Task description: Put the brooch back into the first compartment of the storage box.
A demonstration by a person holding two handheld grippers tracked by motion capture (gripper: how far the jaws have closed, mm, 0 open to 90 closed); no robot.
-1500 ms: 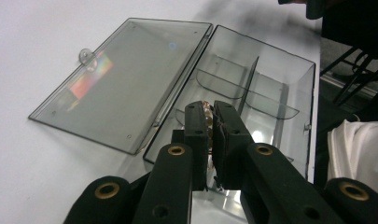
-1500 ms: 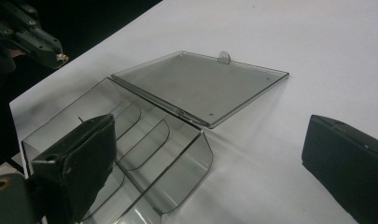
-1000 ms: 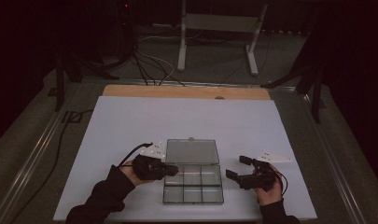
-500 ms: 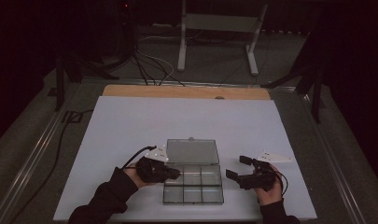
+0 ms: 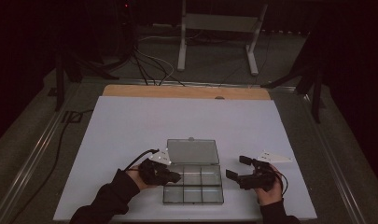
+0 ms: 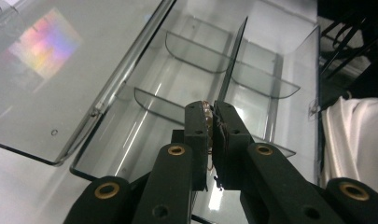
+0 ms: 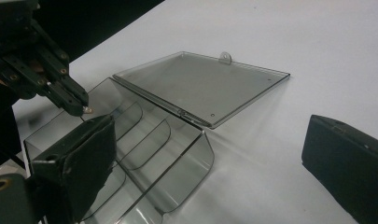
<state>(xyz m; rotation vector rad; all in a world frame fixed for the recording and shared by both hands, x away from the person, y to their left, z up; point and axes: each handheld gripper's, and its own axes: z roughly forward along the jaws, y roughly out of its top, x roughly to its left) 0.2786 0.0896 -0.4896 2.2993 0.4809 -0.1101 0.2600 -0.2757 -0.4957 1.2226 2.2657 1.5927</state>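
A clear plastic compartment box (image 5: pixel 193 185) lies open near the table's front edge, its lid (image 5: pixel 192 151) folded flat behind it. My left gripper (image 5: pixel 176 177) reaches in from the left, over the box's back left compartment. In the left gripper view its jaws (image 6: pixel 211 111) are shut on a tiny coppery piece (image 6: pixel 206 108) above the dividers (image 6: pixel 233 70). The right gripper view shows that tip (image 7: pixel 85 109) over the box (image 7: pixel 144 154) beside the lid (image 7: pixel 200 88). My right gripper (image 5: pixel 237 167) rests just right of the box, its jaws (image 7: pixel 207 135) wide open and holding nothing.
The white table top (image 5: pixel 186 121) stretches bare behind the lid to a wooden strip (image 5: pixel 186 92) at the far edge. Cables (image 5: pixel 144 60) and a metal stand (image 5: pixel 219 28) lie on the dark floor beyond. A sleeve (image 6: pixel 350 135) shows to the right in the left gripper view.
My left gripper has edged slightly right, further over the box. The right gripper and the box have stayed put.
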